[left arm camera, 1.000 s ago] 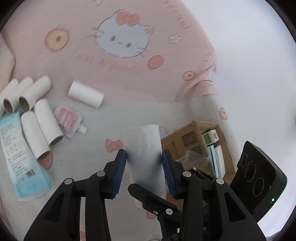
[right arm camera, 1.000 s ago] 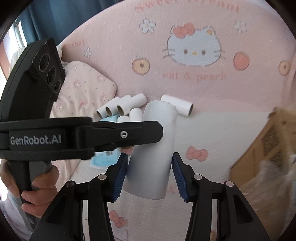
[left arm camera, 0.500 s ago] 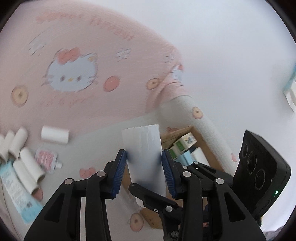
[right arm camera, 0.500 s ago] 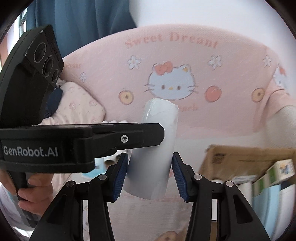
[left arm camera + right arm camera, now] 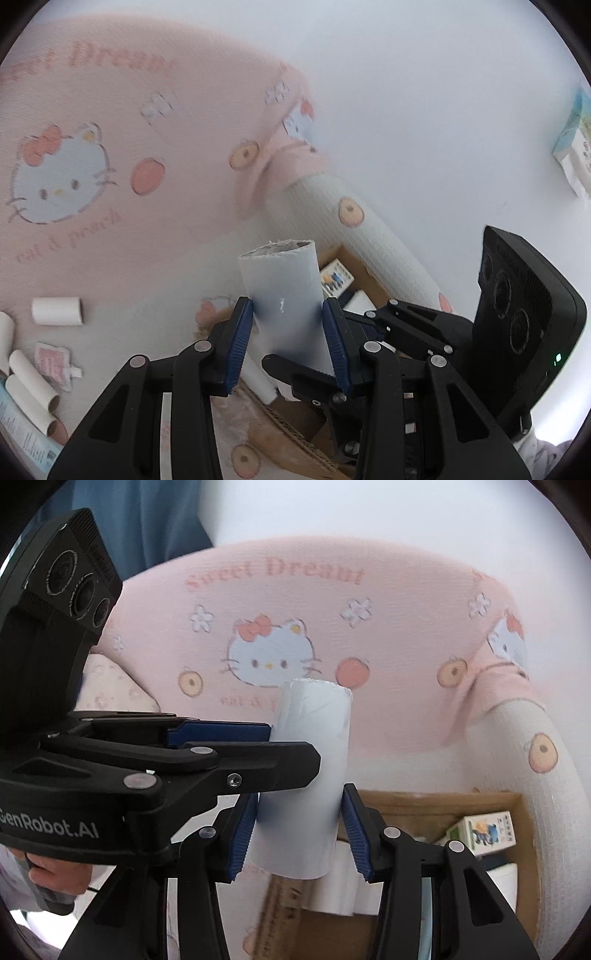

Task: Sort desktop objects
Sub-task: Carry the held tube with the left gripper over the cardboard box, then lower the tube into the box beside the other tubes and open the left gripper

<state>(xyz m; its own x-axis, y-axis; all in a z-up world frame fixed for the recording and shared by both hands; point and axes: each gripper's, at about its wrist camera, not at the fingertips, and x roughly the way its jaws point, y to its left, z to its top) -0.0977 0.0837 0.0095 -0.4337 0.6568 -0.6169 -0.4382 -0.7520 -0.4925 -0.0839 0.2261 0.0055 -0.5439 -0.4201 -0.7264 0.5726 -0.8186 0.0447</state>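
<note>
One white cardboard tube (image 5: pixel 282 291) is held upright by both grippers at once. My left gripper (image 5: pixel 286 310) is shut on it, blue pads pressing its sides. In the right wrist view the same tube (image 5: pixel 314 746) stands between the pads of my right gripper (image 5: pixel 299 803), whose jaws are closing on its lower part. The left gripper's fingers (image 5: pixel 258 768) cross it higher up from the left. An open cardboard box (image 5: pixel 424 797) lies just below and behind the tube, with a small printed carton (image 5: pixel 487 829) inside.
Several loose tubes (image 5: pixel 55 311) lie on the white bedding at the far left, beside a pink pouch (image 5: pixel 53 363) and a blue pack (image 5: pixel 22 435). A pink Hello Kitty headboard (image 5: pixel 110 147) rises behind. A hand (image 5: pixel 59 875) grips the left tool.
Both grippers have risen with the tube and swung right, away from the loose tubes. The cardboard box has come in beneath the tube.
</note>
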